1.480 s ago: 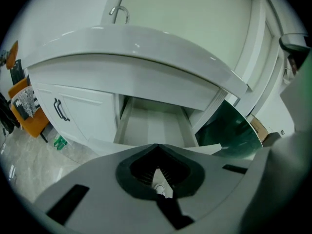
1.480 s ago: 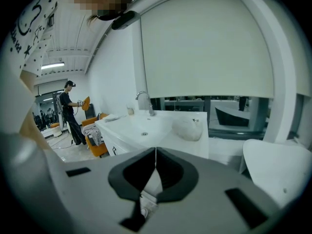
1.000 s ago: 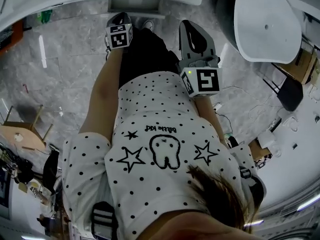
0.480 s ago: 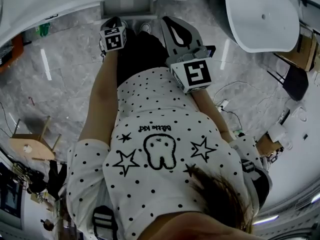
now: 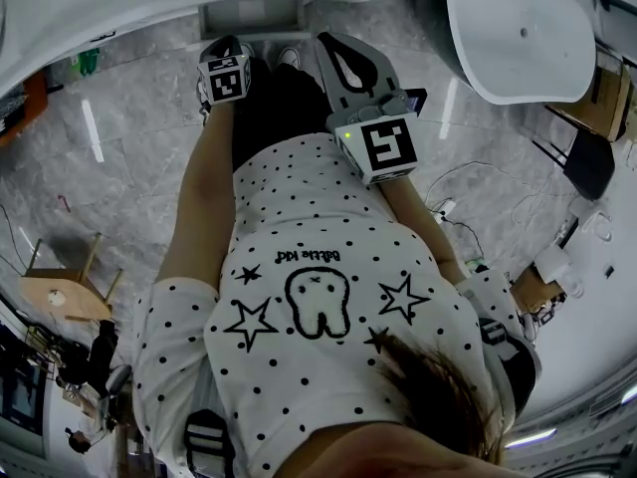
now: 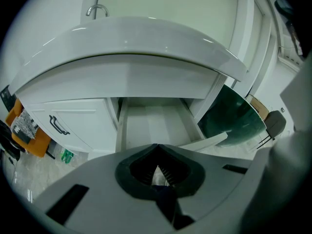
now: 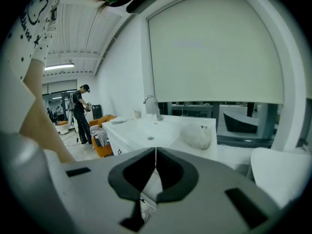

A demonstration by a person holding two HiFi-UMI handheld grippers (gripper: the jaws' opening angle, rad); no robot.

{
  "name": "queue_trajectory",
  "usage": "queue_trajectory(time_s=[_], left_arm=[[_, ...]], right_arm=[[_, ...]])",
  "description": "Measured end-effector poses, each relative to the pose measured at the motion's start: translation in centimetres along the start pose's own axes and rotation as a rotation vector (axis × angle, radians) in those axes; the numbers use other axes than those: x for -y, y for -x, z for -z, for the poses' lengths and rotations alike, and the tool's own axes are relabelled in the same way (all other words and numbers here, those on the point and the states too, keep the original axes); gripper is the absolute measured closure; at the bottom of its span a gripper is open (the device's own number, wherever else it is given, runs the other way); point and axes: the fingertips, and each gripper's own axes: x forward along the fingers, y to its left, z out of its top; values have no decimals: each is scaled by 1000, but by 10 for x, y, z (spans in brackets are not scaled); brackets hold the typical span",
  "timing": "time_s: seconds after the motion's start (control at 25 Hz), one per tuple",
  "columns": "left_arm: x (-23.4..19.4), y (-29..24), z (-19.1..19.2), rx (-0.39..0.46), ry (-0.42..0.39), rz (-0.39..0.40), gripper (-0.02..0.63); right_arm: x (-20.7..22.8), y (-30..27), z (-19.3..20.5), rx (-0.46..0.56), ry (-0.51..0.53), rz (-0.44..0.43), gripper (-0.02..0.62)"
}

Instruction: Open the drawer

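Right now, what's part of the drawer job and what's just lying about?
Job:
drawer, already out
left gripper, shut
right gripper, shut

Lying about:
faucet
white bundle on the counter
tub
stool

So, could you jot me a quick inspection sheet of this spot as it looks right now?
Surface: white vanity counter with a faucet; grey stone floor.
Job's things: drawer under the counter stands open; nothing visible inside.
Clutter: wooden stool; green item on the floor by the cabinet; white bundle beside a basin.
Grippers: left gripper shut, empty; right gripper shut, empty.
Cables: thin cables on the floor.
Surroundings: white tub; a person standing far off.
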Motion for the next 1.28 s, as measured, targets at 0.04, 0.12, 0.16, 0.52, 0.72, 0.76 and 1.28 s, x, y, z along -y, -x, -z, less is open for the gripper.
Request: queue_trajectory(time_s=[0.04,0.12,0.16,0.52,0.72,0.76,1.28], left_arm=[[-1,-1,1,-1,-3,0,601],[-2,-1,3,-1,-3,1,601],[-2,-1,3,-2,-1,1,601],[-1,5,0,0,5,-6,601],[-1,2,1,-4,12,-7,601],[0,1,0,-4,12,-6,601],[-5,5,-8,18,25,-19,601]], right_arm=[[0,0,0,0,0,0,581],[-1,-1,1,-1,0,0,581],[-1,-1,2,-1,0,0,581],[-3,1,0,-1,1,-11,581],[2,0,1,-3,-1,-4,581],[3,1,1,-4,-1,-1,581],[3,1,0,-6,-1,4,581]])
